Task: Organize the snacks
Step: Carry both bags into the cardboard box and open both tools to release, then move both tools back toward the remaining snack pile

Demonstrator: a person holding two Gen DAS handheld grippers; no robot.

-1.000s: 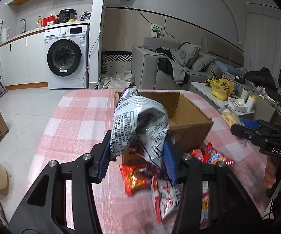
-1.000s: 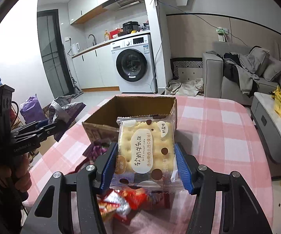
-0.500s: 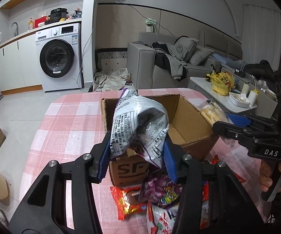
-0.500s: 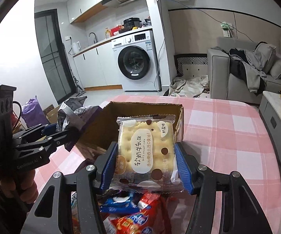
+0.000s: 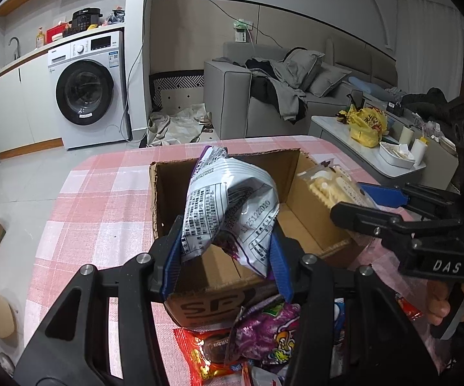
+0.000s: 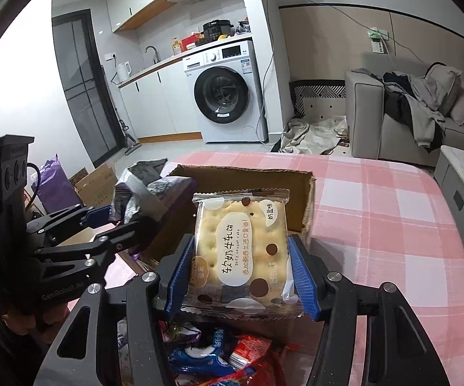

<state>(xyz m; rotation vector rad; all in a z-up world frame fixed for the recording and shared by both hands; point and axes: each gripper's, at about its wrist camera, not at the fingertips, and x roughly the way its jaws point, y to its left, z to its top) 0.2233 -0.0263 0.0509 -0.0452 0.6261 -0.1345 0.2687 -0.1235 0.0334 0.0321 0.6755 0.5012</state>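
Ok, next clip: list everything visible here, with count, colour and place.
cardboard box: one, brown, open on the table
table: one, pink-and-white check cloth
crumpled snack bag: one, silver and purple, held over the box
cracker pack: one, clear wrapper, pale crackers, held by the box's right wall
loose snack packets: several, red, purple, blue, on the table before the box
washing machine: one, white, back wall
sofa: one, grey, clothes on it
yellow bag: one, side table at right
left gripper: black, blue fingers, shut on the bag
right gripper: black, blue fingers, shut on the pack
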